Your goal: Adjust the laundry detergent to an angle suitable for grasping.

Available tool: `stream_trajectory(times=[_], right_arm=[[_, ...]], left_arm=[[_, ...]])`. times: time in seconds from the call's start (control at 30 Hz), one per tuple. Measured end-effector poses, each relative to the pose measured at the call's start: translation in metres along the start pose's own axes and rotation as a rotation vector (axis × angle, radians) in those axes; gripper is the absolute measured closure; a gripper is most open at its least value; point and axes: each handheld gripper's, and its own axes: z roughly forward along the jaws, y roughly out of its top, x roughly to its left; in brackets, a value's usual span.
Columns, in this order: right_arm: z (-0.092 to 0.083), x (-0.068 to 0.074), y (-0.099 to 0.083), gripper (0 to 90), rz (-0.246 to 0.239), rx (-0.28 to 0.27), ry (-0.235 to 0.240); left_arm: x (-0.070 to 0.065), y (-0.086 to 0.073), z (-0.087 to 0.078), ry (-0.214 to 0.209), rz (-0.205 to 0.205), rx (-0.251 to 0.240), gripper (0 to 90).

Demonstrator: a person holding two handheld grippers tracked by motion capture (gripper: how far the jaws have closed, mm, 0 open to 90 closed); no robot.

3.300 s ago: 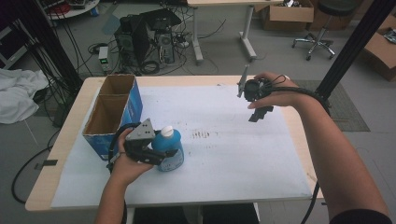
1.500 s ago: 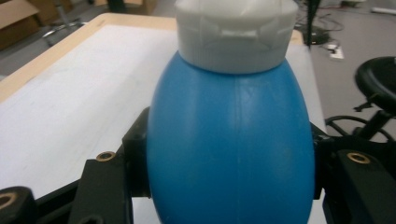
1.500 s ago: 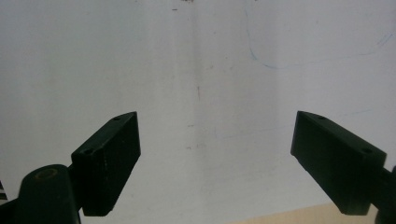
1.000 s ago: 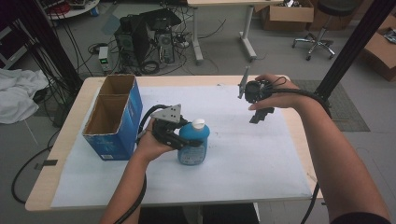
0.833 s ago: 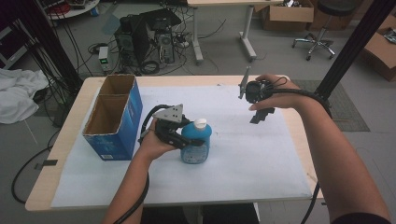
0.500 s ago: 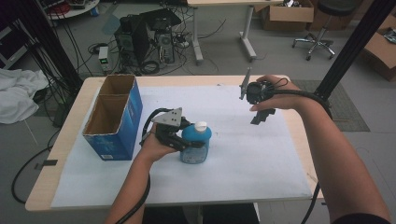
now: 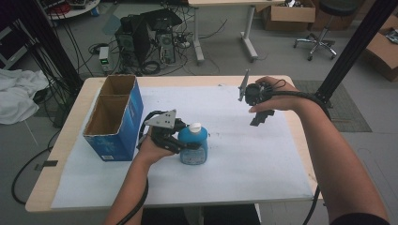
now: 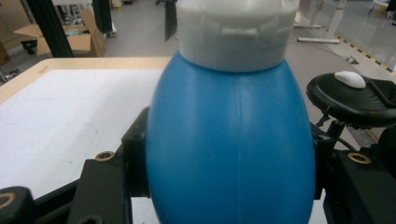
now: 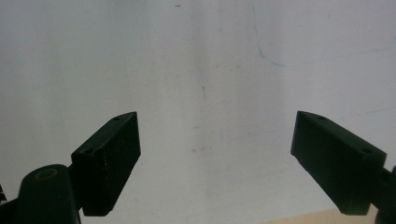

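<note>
White paper [image 7: 234,140] covered the wooden table [image 7: 61,154], which stood among cables and computer towers. The blue bottle [image 7: 193,146] stood upright mid-table beside the open blue box [image 7: 115,117], clamped between the left gripper [image 7: 180,140]'s jaws. The right gripper [image 9: 215,158], raised above the paper, stood apart, pointing downward.

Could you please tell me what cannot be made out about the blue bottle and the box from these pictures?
- Blue bottle: its base is cut off by the bottom edge in the left gripper view; in the high view the left gripper and hand hide its near side, and any label is too small to read.
- Cardboard box: its floor lies in shadow in the high view, so contents are unclear.
</note>
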Motion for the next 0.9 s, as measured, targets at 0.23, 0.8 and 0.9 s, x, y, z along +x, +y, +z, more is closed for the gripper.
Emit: stream_trajectory(times=[0.23, 0.8, 0.9], right_arm=[[-0.002, 0.0, -0.004, 15.9, 0.006, -0.004, -0.004], [-0.002, 0.001, -0.006, 15.9, 0.005, -0.01, -0.002], [-0.002, 0.001, -0.006, 15.9, 0.003, -0.009, -0.004]], left_arm=[[0.0, 0.001, 0.0, 0.013, -0.011, 0.008, 39.3], [-0.008, 0.003, -0.009, 0.04, -0.029, 0.022, 29.6], [-0.009, 0.004, -0.014, 0.048, -0.031, 0.022, 28.1]])
